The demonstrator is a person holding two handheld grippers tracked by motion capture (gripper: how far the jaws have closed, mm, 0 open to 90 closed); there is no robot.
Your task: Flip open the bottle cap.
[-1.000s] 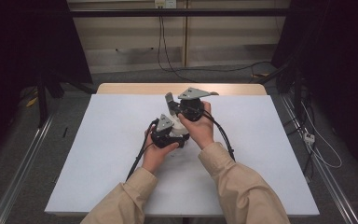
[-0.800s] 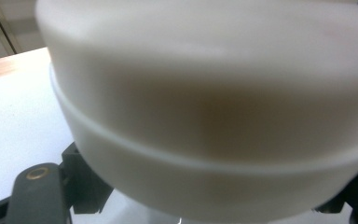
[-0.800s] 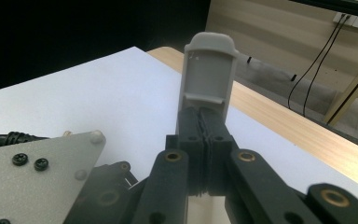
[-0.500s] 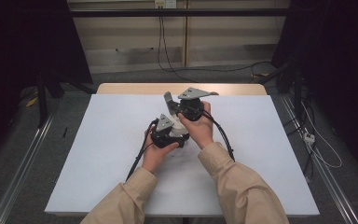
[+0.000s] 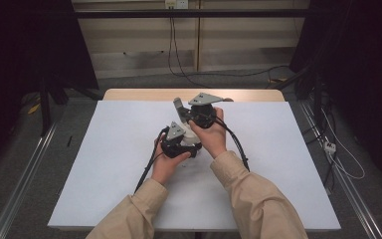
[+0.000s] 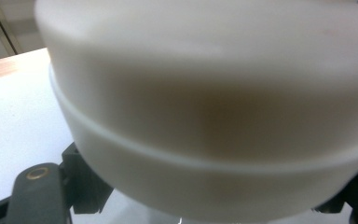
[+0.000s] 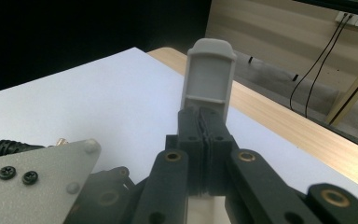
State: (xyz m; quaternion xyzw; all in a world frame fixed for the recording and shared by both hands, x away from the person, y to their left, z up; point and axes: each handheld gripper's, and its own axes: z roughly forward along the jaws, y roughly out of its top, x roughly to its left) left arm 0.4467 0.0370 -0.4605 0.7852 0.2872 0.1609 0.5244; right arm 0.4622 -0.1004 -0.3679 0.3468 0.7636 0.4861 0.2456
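Nothing has moved since the earlier frames: both hands hold as they were, close together above the middle of the desk. The right tool has its jaws pressed together on the foot of a small grey tab, a flat piece with a rounded top that stands upright out of the pinch; from above it shows just left of that tool, on its far side. The left tool sits just near and left of it, and its own view looks straight onto a white round piece with a raised band around it. That piece hides the jaw tips, but they are closed as far as they go, apparently nipping its lower edge. The step in hand looks like bringing the 2 parts together in the air. The next move probably calls for lining the tab up with the white piece and keeping both grips firm, since a thin pinch on a rounded body could slip. Otherwise the desk is a plain white sheet, with a wooden strip along its far edge. Beyond it stands a pale panelled wall with hanging cables, and dark curtains close both sides.
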